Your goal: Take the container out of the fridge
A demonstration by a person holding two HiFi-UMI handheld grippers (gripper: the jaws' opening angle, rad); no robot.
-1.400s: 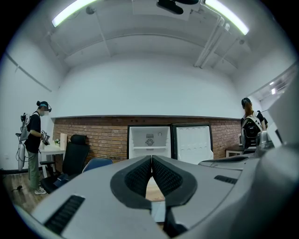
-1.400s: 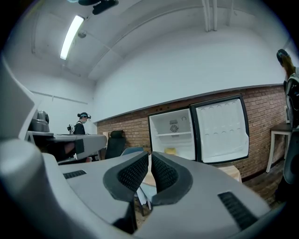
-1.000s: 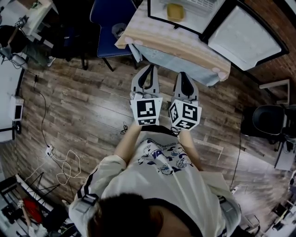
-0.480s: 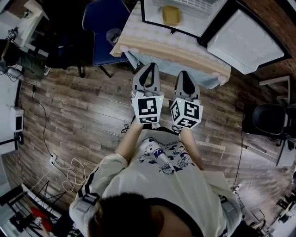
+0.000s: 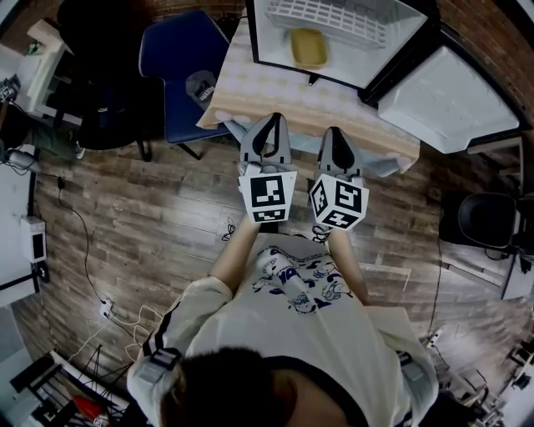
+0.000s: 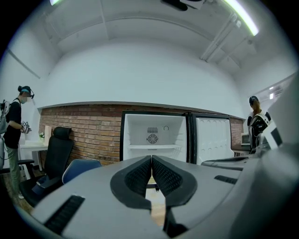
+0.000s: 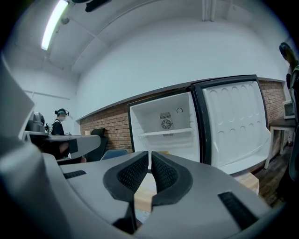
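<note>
The left gripper [image 5: 267, 125] and right gripper [image 5: 335, 138] were closed, empty, side by side before the bench [image 5: 250, 92]. The container [image 5: 307, 47] sat in the open fridge [image 5: 359, 62].

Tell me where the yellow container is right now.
In the head view, the yellow container lies at top centre inside the open fridge, just in front of its white wire rack, beyond the table.
</note>
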